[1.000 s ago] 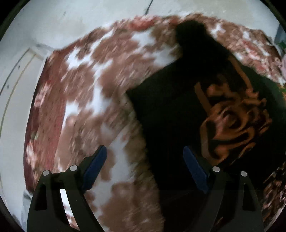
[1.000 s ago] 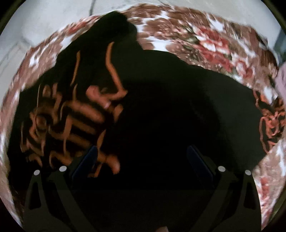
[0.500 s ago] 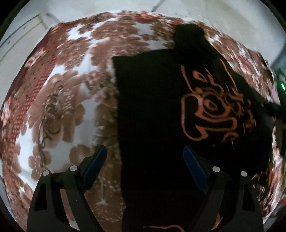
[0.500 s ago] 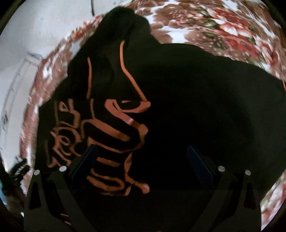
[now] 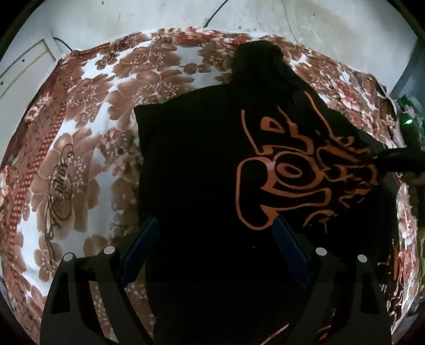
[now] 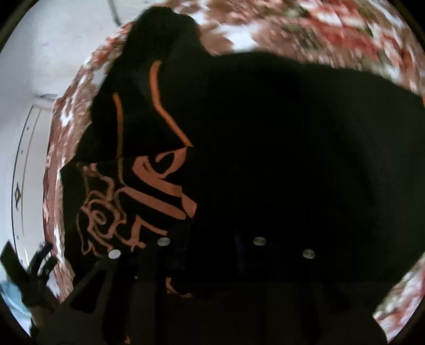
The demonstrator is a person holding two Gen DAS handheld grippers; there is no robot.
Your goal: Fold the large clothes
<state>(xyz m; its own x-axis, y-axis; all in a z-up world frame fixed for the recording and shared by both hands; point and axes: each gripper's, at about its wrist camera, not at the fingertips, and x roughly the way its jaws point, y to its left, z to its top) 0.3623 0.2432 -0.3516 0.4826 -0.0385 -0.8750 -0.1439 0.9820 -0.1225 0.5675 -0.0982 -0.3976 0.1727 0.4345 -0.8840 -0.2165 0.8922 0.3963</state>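
Note:
A large black hooded garment [image 5: 199, 159] with an orange print [image 5: 292, 172] lies spread on a floral blanket [image 5: 79, 159], its hood [image 5: 257, 61] at the far end. My left gripper [image 5: 214, 228] hangs open over the garment's left part, and the garment's left edge runs between its blue pads [image 5: 143, 244]. In the right wrist view the garment [image 6: 292, 146] fills most of the frame. My right gripper [image 6: 209, 236] is closing, its jaws now near each other with a raised fold of black cloth pinched between them. The print [image 6: 159, 185] is creased beside that fold.
The brown, red and white blanket [image 6: 265, 31] reaches past the garment on all sides. Beyond it are a pale floor [image 5: 318, 26] and a thin dark cable [image 5: 215, 13]. A green light [image 5: 407, 122] glows at the far right.
The right jaws have gone from wide apart to nearly together on a fold of the garment, and the printed part has buckled. The left gripper drifted further over the garment, still open.

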